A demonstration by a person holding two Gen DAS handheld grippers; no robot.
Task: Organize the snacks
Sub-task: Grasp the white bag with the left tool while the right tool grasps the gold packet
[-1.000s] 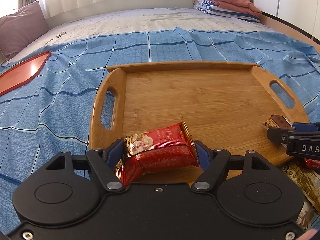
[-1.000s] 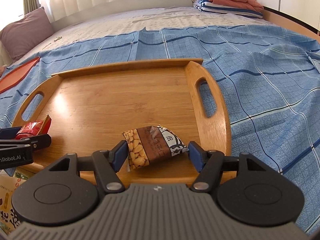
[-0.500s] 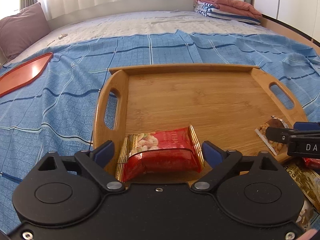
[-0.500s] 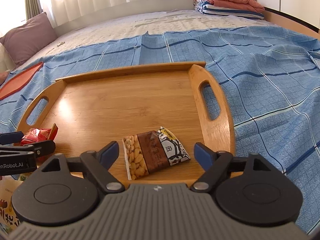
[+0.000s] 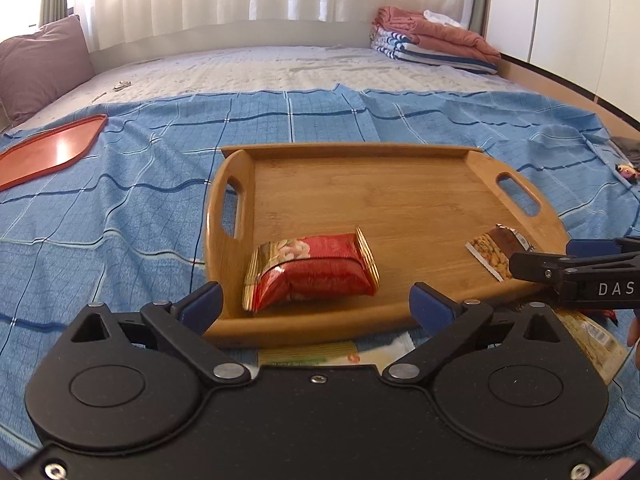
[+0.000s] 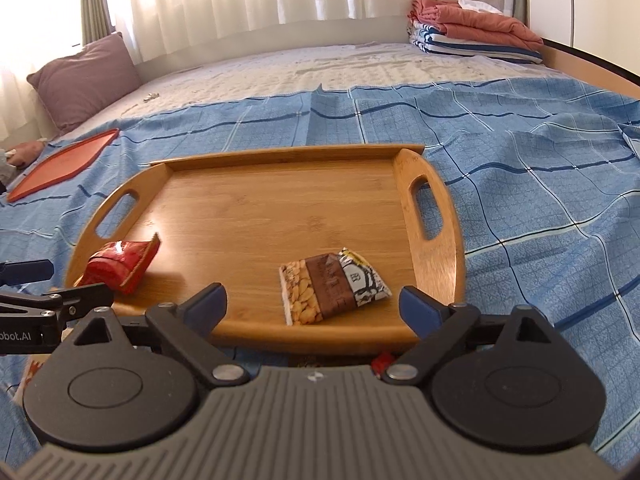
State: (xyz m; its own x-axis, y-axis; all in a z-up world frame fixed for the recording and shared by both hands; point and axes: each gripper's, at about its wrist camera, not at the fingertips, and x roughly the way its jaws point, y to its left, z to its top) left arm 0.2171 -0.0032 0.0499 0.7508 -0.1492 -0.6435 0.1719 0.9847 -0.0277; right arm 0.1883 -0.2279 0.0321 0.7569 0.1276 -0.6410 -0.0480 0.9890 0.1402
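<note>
A wooden tray (image 5: 400,184) (image 6: 280,200) lies on the blue checked bedspread. A red snack packet (image 5: 312,272) lies at its near left corner; it also shows in the right wrist view (image 6: 120,266). A brown almond snack packet (image 6: 332,286) lies at the tray's near right; it also shows in the left wrist view (image 5: 496,250). My left gripper (image 5: 316,304) is open and empty, just short of the red packet. My right gripper (image 6: 312,304) is open and empty, just short of the almond packet.
More snack packets lie on the bedspread under the near tray edge (image 5: 332,352) and at the right (image 5: 592,340). A red tray (image 5: 52,152) lies at the far left. A pillow (image 6: 88,76) and folded blankets (image 6: 472,28) sit at the back.
Both grippers opened and let go of their packets, which now lie on the tray. Both grippers drew back toward the near edge.
</note>
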